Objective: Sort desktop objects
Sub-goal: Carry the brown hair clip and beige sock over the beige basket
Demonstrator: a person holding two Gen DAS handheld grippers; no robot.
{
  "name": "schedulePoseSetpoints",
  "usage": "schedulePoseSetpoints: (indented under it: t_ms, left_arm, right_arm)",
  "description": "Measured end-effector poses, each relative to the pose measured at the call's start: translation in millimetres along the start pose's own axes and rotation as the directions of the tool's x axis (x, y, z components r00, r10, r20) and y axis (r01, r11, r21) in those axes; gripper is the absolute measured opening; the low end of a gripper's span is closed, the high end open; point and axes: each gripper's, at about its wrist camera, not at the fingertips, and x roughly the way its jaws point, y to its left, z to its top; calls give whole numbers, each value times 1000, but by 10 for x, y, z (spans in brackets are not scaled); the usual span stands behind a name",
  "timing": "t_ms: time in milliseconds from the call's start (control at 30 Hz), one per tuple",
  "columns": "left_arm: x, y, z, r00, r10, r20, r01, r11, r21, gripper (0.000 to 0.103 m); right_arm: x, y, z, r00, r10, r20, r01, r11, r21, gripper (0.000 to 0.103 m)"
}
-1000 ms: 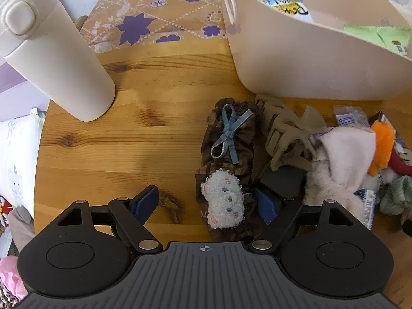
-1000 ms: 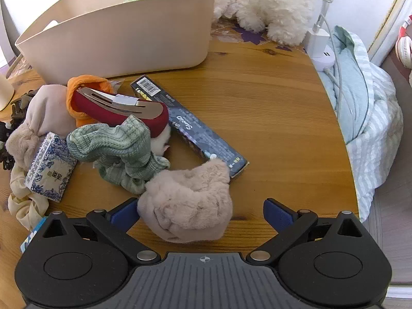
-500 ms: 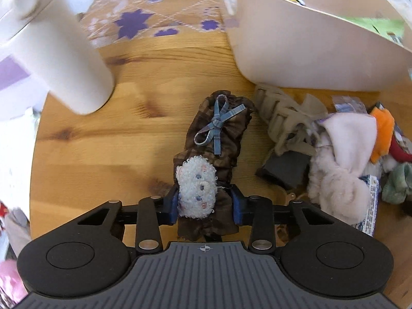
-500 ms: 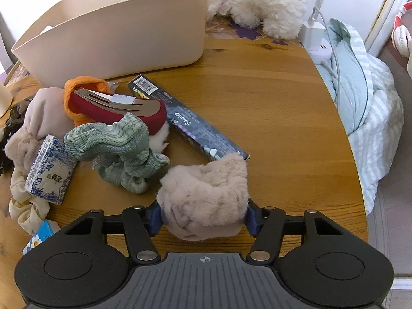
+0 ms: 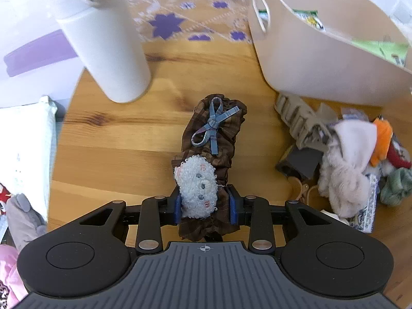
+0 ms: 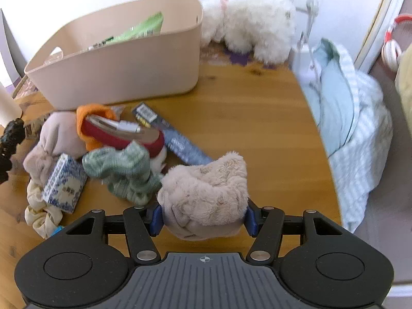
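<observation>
The left hand-held gripper [image 5: 205, 202] has just been closing and now clamps the near end of a brown plaid fabric scrunchie with a blue ribbon bow and a white fluffy patch [image 5: 209, 159], its far end stretching over the round wooden desk [image 5: 116, 141] toward a white cylindrical bottle [image 5: 103, 36]. The right hand-held gripper [image 6: 203, 219], its jaws just closed too, squeezes a beige fluffy scrunchie [image 6: 206, 193] near the desk's near edge, right of a green knitted scrunchie [image 6: 123, 172]. A cream plastic bin [image 6: 123, 61] stands at the far side.
</observation>
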Motion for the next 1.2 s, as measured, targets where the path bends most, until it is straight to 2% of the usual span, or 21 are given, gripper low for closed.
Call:
schedulePoseSetpoints:
  t_ms: [133, 300, 400, 667, 1033, 1200]
  left_arm:
    - [-231, 65, 22, 998, -17, 53, 19, 999, -32, 34]
    - [-510, 93, 92, 993, -43, 112, 48, 998, -43, 34]
    - [-640, 45, 174, 988, -56, 143, 63, 997, -40, 34]
    - [-927, -183, 527, 971, -106, 213, 122, 991, -61, 34]
    - [-1047, -778, 1175, 944, -103, 315, 104, 994, 14, 34]
    - [-953, -1060, 1389, 943, -70, 325, 63, 998, 30, 34]
  right_arm:
    - [-133, -55, 137, 999, 1, 41, 0, 1000, -15, 56]
    - [-298, -127, 315, 996, 24, 90, -27, 999, 29, 56]
    - [-365, -145, 424, 993, 35, 117, -41, 998, 49, 56]
    - [-466, -114, 858, 978, 61, 202, -63, 998, 5, 56]
    - [-449, 142, 1527, 949, 103, 299, -75, 992, -104, 56]
    - [-367, 268, 1748, 940, 163, 301, -139, 985, -99, 56]
